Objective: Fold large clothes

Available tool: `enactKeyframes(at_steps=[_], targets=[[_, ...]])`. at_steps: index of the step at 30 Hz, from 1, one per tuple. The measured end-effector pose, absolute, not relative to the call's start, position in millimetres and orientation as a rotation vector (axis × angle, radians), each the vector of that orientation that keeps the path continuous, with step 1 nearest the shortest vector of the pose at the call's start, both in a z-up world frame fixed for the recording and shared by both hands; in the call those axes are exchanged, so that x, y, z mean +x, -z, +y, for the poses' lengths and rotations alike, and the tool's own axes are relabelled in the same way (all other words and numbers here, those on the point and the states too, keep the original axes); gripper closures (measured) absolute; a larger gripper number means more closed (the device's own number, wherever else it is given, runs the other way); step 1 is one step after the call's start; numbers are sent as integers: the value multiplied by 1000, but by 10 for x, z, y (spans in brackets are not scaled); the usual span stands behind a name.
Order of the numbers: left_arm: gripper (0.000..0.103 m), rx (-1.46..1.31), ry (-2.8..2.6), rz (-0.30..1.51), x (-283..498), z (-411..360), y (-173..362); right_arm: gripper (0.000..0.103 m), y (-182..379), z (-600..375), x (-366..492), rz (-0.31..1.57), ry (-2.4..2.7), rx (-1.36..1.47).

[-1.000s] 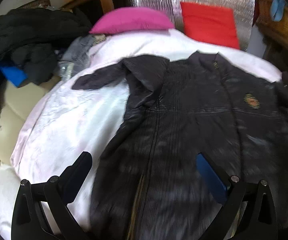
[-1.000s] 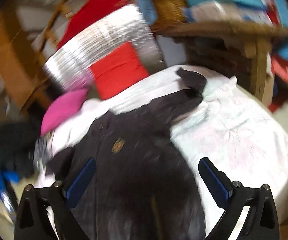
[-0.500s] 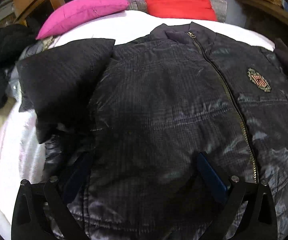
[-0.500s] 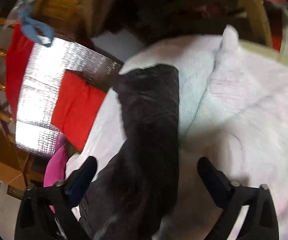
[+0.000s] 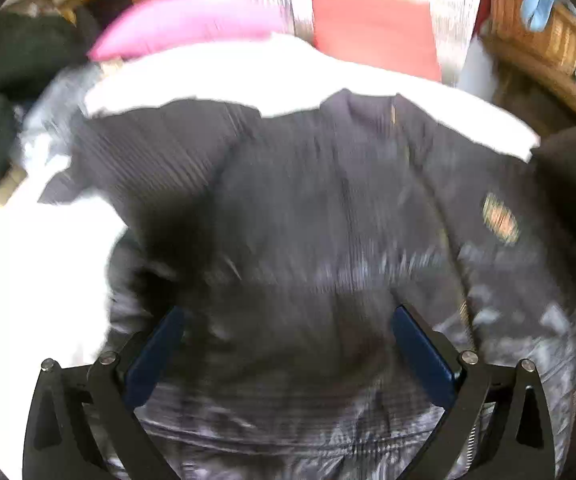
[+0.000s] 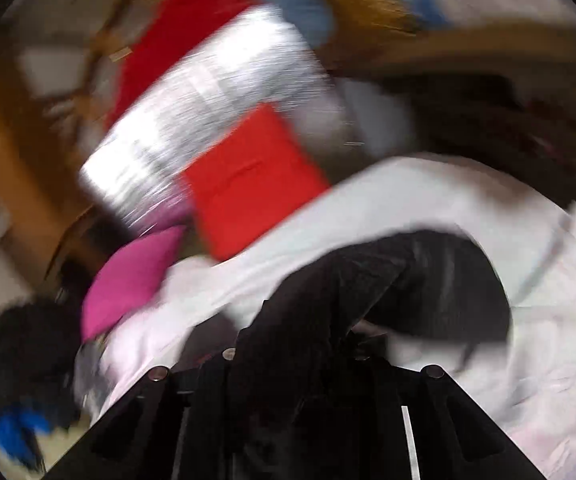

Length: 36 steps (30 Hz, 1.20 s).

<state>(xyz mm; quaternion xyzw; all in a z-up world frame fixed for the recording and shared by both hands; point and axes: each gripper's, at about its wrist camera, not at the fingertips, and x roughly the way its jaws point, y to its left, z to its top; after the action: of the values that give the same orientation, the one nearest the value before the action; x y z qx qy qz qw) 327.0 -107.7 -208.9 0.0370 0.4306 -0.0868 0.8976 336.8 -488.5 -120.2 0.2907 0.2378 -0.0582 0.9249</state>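
A: Item one, the left tool. State?

B: Fingers spread wide, blue pads, nothing between them. It hangs above the lower front of the jacket, not touching as far as I can judge.

A: Item two, the right tool.

B: Drawn narrow, closed on dark cloth; the cloth bunches right at the fingertips. That cloth is the jacket's sleeve, arched up off the bed in a hump. The picture is blurred, so the exact grip is hard to read.

A: The jacket itself?

B: Large, dark, padded, with a slight sheen and quilted lines. It lies front-up on the bed, collar toward the cushions, zip down the middle, and a small embroidered badge on the chest.

A: Bedding?

B: A white bedsheet, soft, faintly patterned. At its head sit a pink cushion and a red cushion, with silver foil sheeting behind. A heap of dark clothes lies off to one side.

A: Progress?

B: Early, I judge. The body is spread flat, one sleeve is lifted to fold inward, and the other sleeve lies splayed out. Both sleeves and the body folds remain.
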Motion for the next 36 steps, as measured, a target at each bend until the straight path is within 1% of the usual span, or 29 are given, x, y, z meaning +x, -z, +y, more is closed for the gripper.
enactKeyframes(at_steps=[2,5,7,9,10,11,12,13,14,15,17,18,19,21,23,25,28,30,33,36], targets=[[0,61,181,801,3177,-973,1815,82,1132,-4387,3416,522,12,559],[0,13,182,711,3146,-715,1580,82,1327,-3770,3535,623,-121,562],[0,-40,168,697,3169,-557,1521,78,1513,-3433,3596,697,-166,569],[0,-86,164,719,3227,-448,1528,78,1805,-3198,3657,785,-194,613],[0,-116,168,736,3258,-382,1555,75,2019,-3104,3693,849,-211,643],[0,-131,170,745,3294,-395,1624,65,2252,-3043,3703,915,-226,678],[0,-151,175,759,3316,-364,1650,40,2468,-3012,3654,969,-229,709],[0,-159,181,765,3328,-345,1663,38,2711,-3006,3641,1047,-243,783],[0,-159,188,764,3274,-336,1651,38,2809,-3077,3549,1016,-270,867],[0,-152,196,759,3267,-357,1665,35,2794,-3147,3427,989,-275,918],[0,-135,211,739,3205,-384,1686,28,2653,-3287,3259,1007,-292,992],[0,-129,223,727,3171,-410,1688,22,2595,-3373,3141,977,-321,1033],[0,-120,232,716,3144,-447,1691,19,2482,-3505,2956,919,-355,1077],[0,-75,252,706,3094,-632,1703,18,2345,-3756,2689,830,-344,1104],[0,-70,321,734,3082,-864,1679,18,2261,-4108,2448,712,-265,1105],[0,-62,391,773,3132,-1147,1628,17,2258,-4451,2342,664,-125,1090],[0,-19,458,848,3361,-1602,1518,17,2363,-4860,2413,642,-59,1155],[0,-25,538,947,3663,-1970,1468,18,2399,-4977,2492,664,-40,1163],[0,-34,586,1090,4072,-2379,1544,18,2351,-5086,2612,735,55,1076],[0,-13,615,1203,4363,-2697,1692,18,2467,-5182,2751,773,99,1048]])
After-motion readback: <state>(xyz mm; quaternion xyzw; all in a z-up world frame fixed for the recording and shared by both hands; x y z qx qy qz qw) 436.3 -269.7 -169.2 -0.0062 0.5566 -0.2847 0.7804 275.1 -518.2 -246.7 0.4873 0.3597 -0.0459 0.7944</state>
